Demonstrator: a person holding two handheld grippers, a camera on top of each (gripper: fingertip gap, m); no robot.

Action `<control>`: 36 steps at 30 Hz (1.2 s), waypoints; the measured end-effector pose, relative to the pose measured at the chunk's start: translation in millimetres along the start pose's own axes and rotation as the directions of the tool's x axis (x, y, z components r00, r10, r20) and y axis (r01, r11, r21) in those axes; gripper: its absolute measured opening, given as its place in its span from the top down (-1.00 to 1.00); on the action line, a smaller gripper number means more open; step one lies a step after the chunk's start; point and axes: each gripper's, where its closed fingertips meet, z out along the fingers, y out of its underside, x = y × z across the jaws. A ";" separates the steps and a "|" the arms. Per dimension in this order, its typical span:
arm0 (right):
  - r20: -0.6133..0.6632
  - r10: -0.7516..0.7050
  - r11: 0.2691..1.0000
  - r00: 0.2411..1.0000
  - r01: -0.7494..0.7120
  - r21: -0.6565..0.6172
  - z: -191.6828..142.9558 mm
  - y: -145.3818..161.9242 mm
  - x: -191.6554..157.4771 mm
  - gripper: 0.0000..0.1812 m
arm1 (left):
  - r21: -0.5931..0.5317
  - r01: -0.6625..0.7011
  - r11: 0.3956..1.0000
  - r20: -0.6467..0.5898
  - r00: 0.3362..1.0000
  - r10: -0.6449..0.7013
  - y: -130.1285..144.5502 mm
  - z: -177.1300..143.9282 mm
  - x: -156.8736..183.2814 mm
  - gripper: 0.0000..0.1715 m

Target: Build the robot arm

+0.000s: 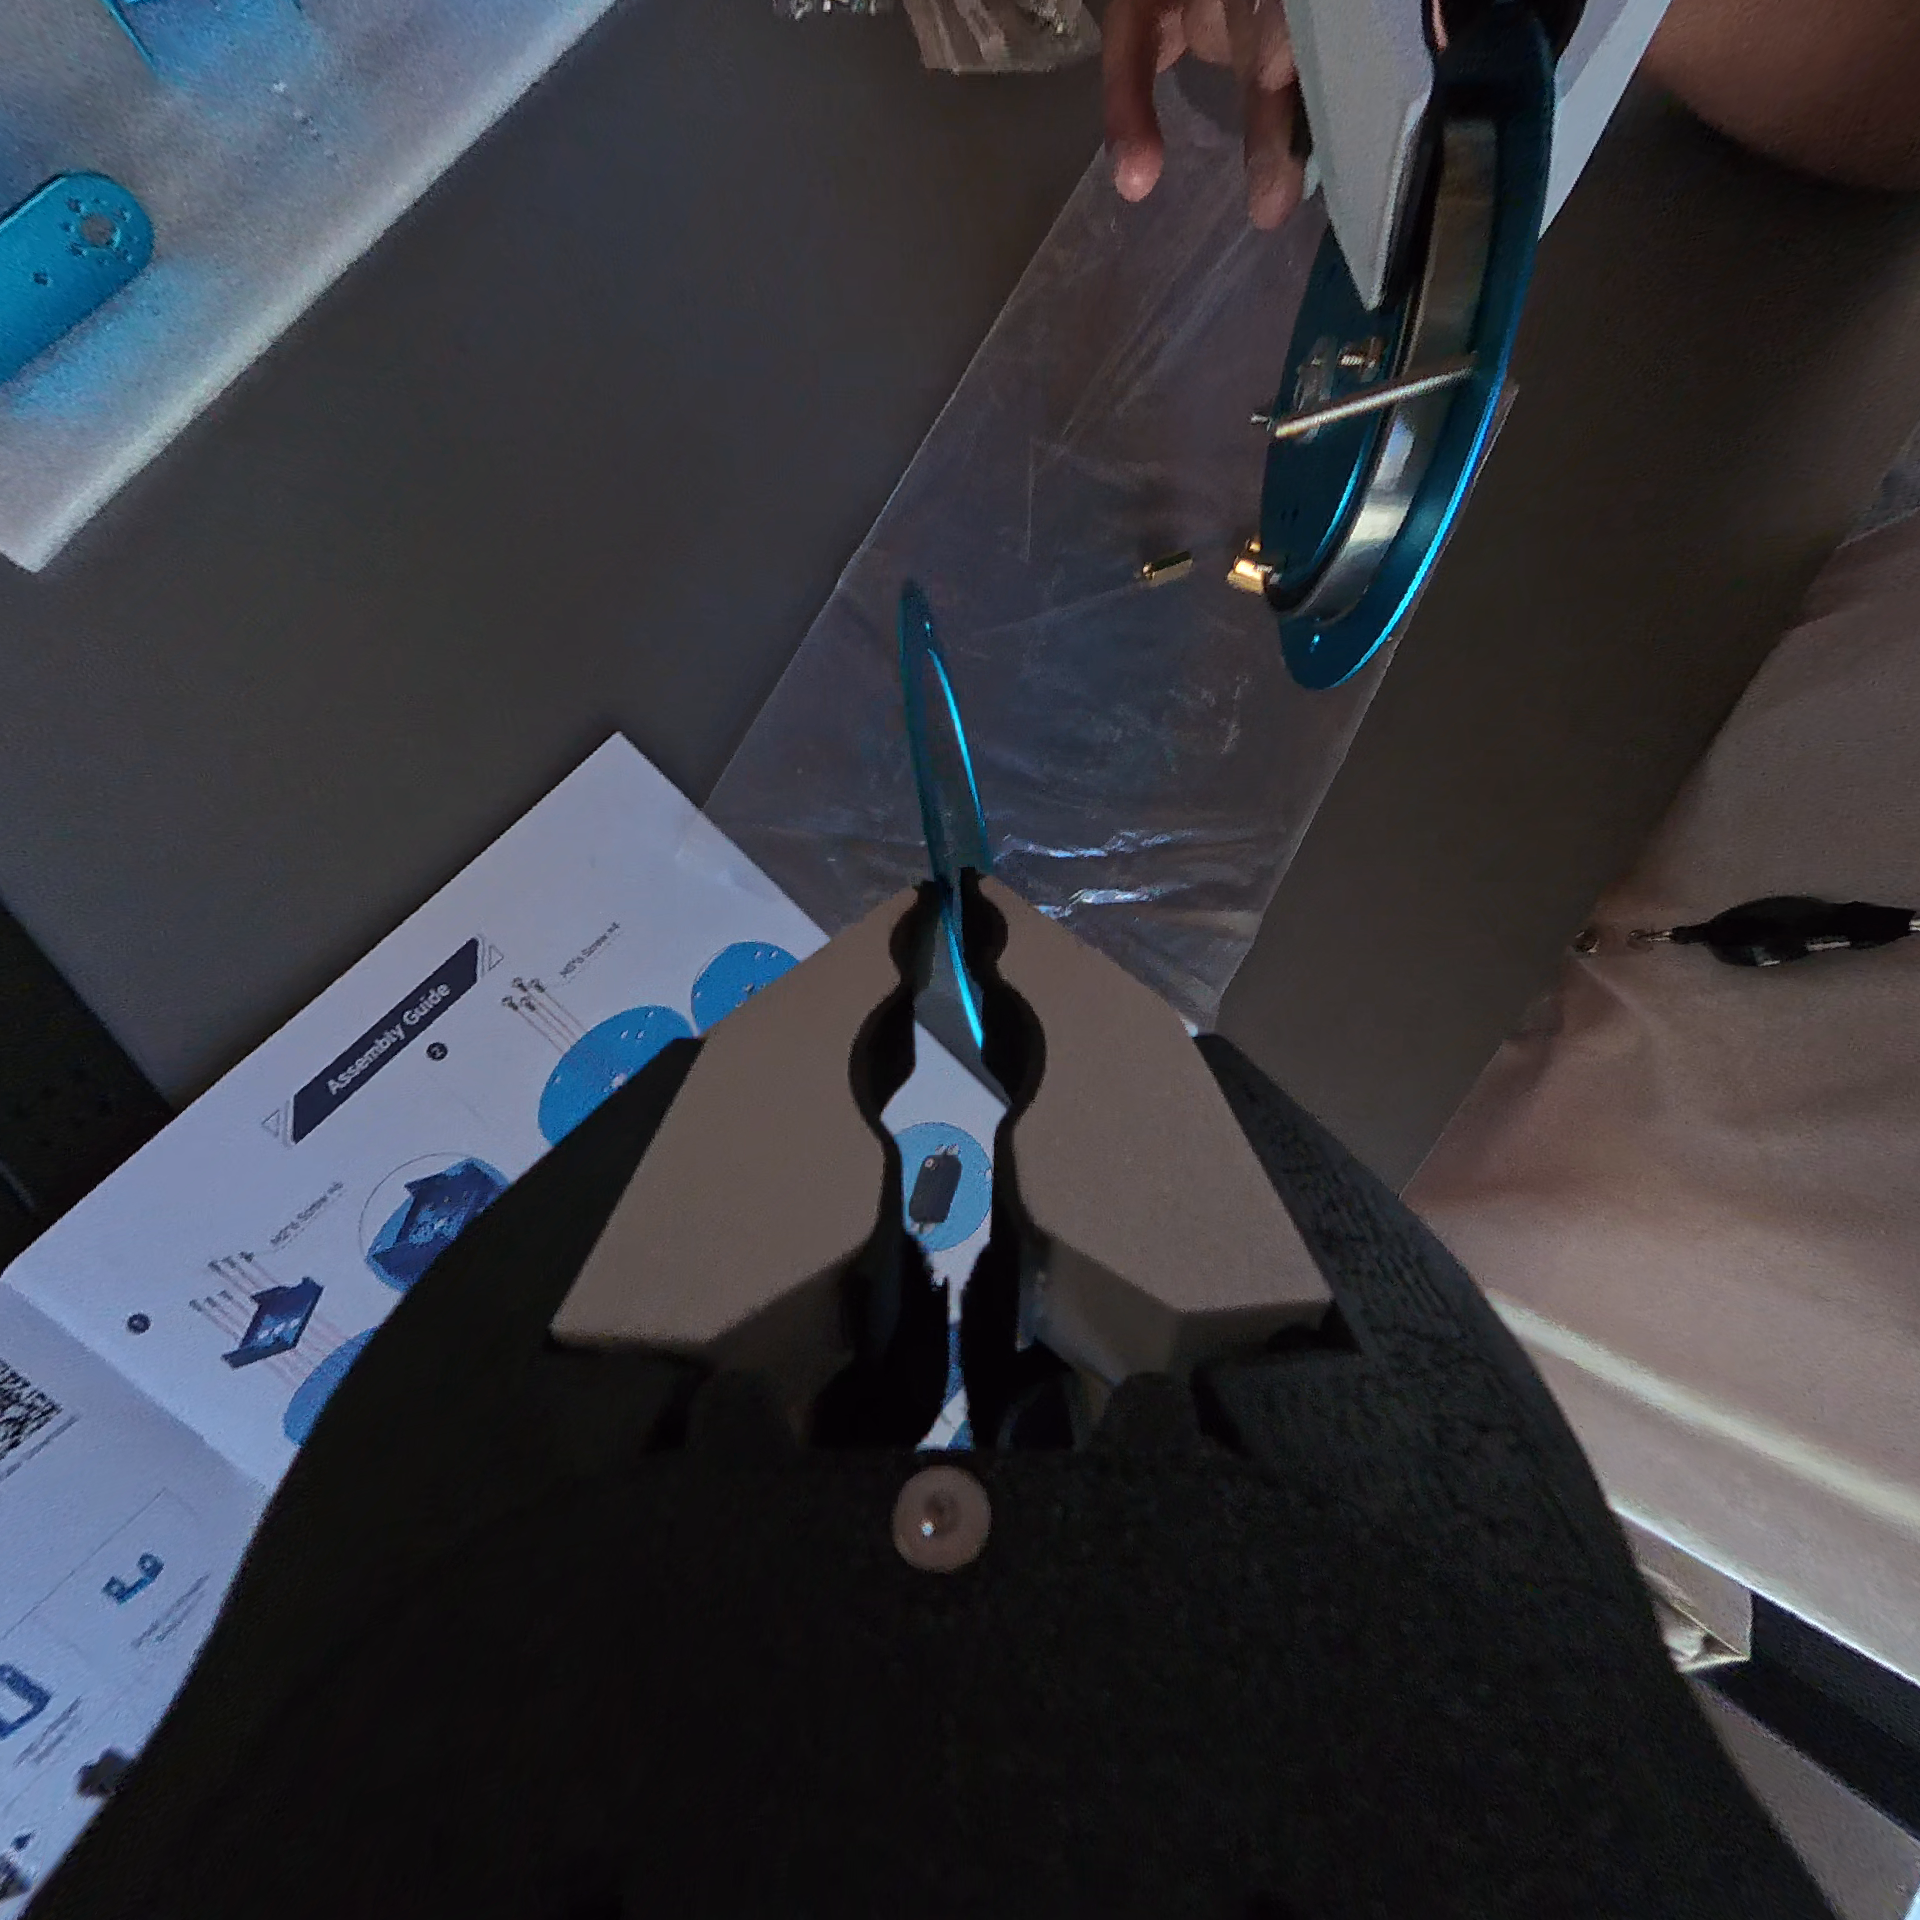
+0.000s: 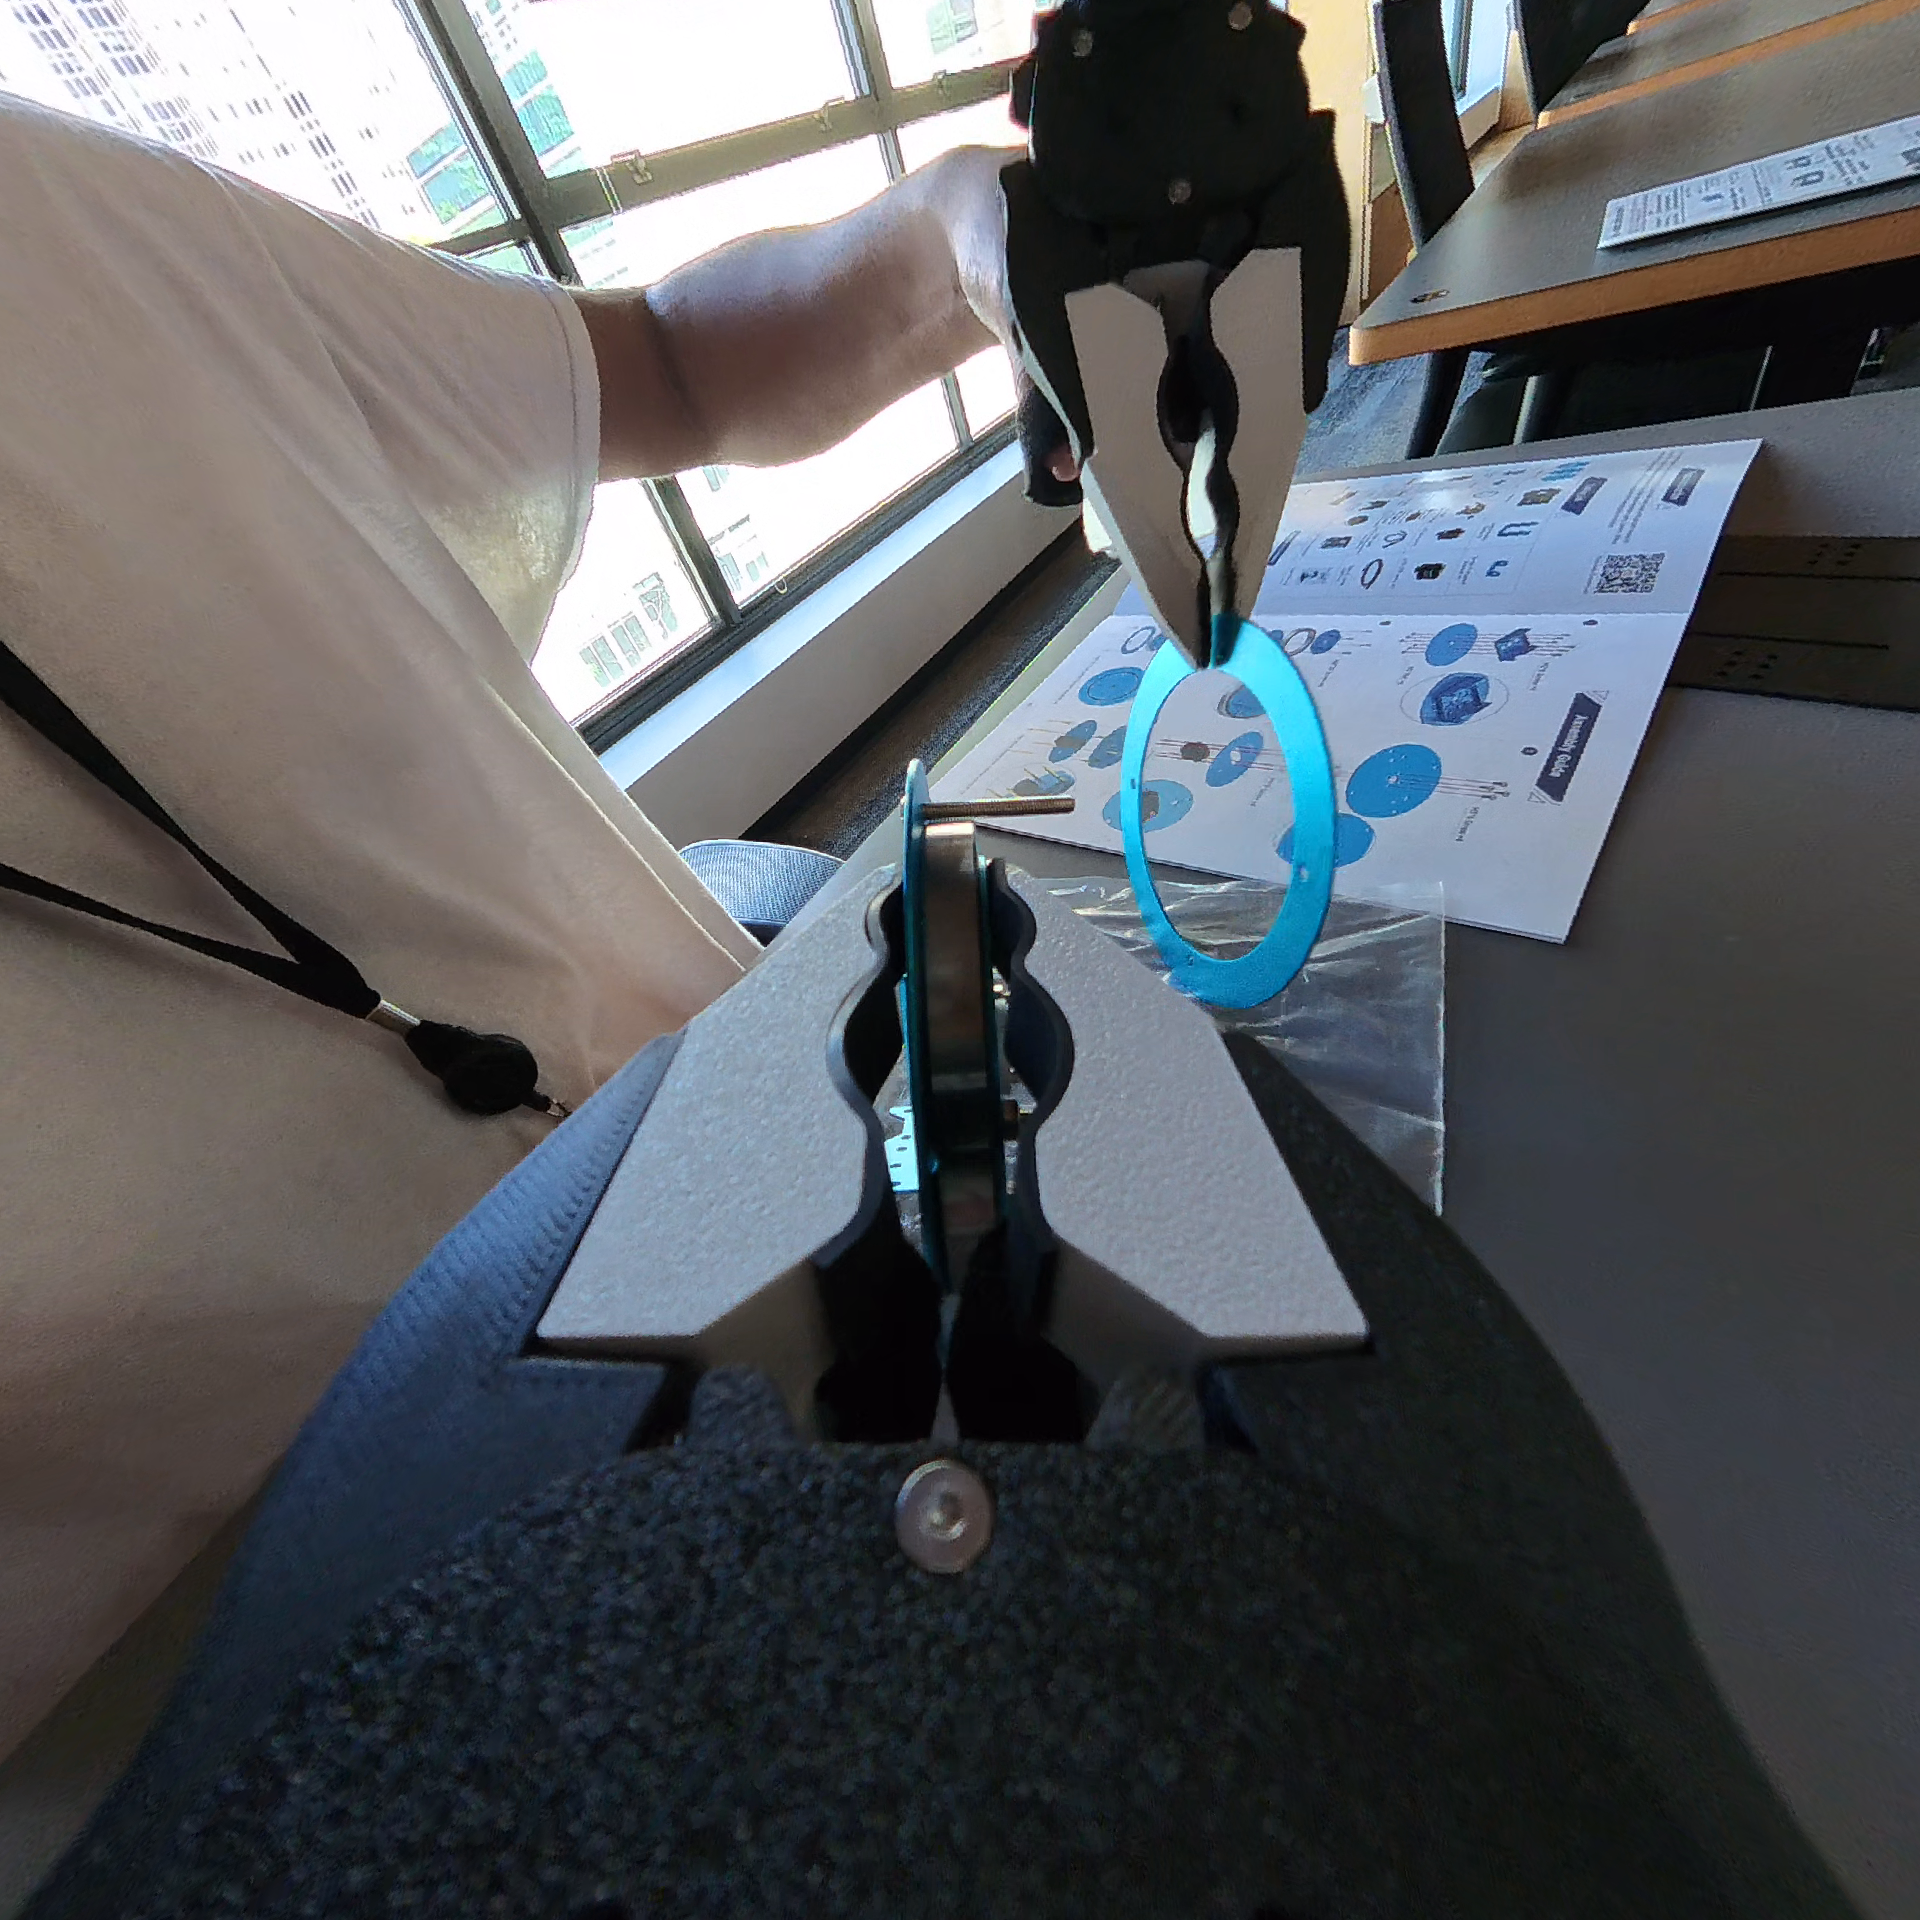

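Note:
My left gripper (image 1: 945, 888) is shut on the rim of a thin blue ring (image 1: 940, 769), seen edge-on and held in the air above a clear plastic bag (image 1: 1091, 644). In the right wrist view the same gripper (image 2: 1210, 634) hangs the ring (image 2: 1299, 831) from its tips. My right gripper (image 2: 940, 883) is shut on a blue disc assembly with a metal bearing ring (image 2: 945, 997). A long screw (image 2: 997, 808) sticks out of it toward the ring. The assembly (image 1: 1455, 468) shows to the upper right of the ring in the left wrist view, with brass standoffs (image 1: 1247, 571).
A printed assembly sheet (image 1: 416, 1091) (image 2: 1455, 748) lies on the grey table (image 1: 520, 520) beside the bag (image 2: 1351, 997). A foam tray (image 1: 260, 208) with a blue plate (image 1: 62, 270) sits at the far left. A person's arm (image 2: 790, 332) and light shirt (image 2: 260, 727) are close by. The tips of one gripper are about 15 centimeters away from the tips of the other.

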 end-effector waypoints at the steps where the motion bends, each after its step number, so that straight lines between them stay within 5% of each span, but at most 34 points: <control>1: 0.002 -0.001 1.000 1.000 0.001 0.001 0.3 -0.4 -0.5 0.87 | -0.007 -0.001 1.000 0.004 1.000 0.001 4.0 -0.8 -0.2 0.95; 5: 0.004 0.000 1.000 1.000 0.000 -0.003 1.7 0.4 -0.8 0.87 | -0.014 0.028 1.000 -0.001 1.000 -0.028 17.1 -1.4 1.0 0.95; 11: 0.002 -0.004 1.000 1.000 0.004 -0.004 2.0 -0.6 -1.8 0.87 | -0.019 -0.025 1.000 -0.005 1.000 0.025 -4.5 -5.8 9.8 0.99; 19: -0.004 -0.013 1.000 1.000 0.013 -0.004 0.2 -2.4 -5.2 0.87 | -0.324 -0.172 0.930 -0.037 0.985 0.169 -29.8 20.0 14.4 1.00; 25: -0.019 -0.016 1.000 1.000 0.016 -0.002 -5.1 -1.6 -8.3 0.87 | -0.266 -0.170 0.949 -0.102 0.984 0.147 -65.9 51.2 14.6 0.99; 36: -0.047 0.019 1.000 0.999 -0.018 0.018 -19.2 5.5 -4.2 0.87 | -0.067 -0.143 0.988 -0.108 0.985 0.135 -66.8 41.7 16.6 1.00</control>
